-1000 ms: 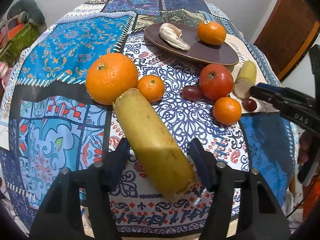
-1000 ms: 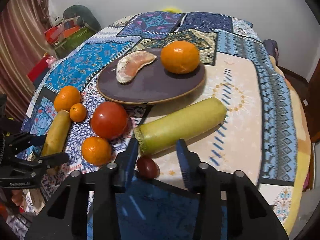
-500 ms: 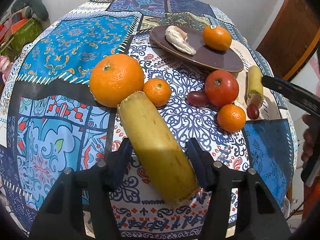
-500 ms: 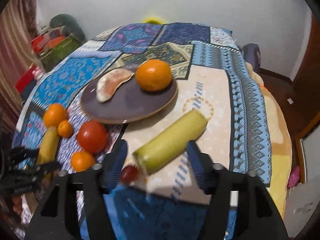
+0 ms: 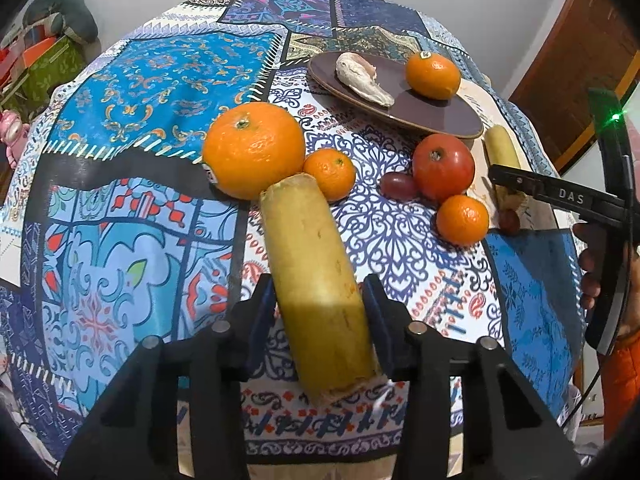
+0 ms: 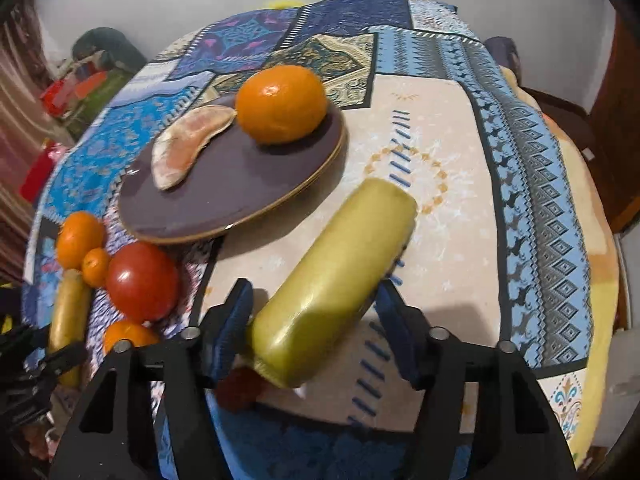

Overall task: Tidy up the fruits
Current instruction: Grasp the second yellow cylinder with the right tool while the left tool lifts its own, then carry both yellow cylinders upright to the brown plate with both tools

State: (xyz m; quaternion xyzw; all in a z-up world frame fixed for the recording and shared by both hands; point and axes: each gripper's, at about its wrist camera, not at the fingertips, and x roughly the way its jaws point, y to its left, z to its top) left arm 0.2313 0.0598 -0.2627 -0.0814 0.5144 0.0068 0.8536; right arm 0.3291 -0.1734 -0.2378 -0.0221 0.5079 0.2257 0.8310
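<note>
My left gripper (image 5: 320, 312) is shut on a yellow banana piece (image 5: 316, 280) lying on the patterned cloth. A big orange (image 5: 254, 150) and a small mandarin (image 5: 330, 174) touch its far end. My right gripper (image 6: 314, 320) straddles a second, greenish-yellow banana piece (image 6: 336, 284); its jaws stand open with a gap on each side. The brown plate (image 6: 224, 196) holds an orange (image 6: 282, 104) and a peeled citrus segment (image 6: 188, 144). A red tomato (image 6: 142, 282), another mandarin (image 5: 462, 220) and two grapes (image 5: 398, 186) lie between the grippers.
The round table has a patchwork cloth (image 5: 160, 88) that drops off at the near edge. Boxes and cushions (image 5: 44, 52) stand beyond the far left. A wooden door (image 5: 580, 60) is at the right. A hand (image 5: 592, 264) holds the right gripper.
My left gripper's jaws have closed onto the yellow banana piece. My right gripper has moved forward so the greenish banana piece now lies between its open jaws.
</note>
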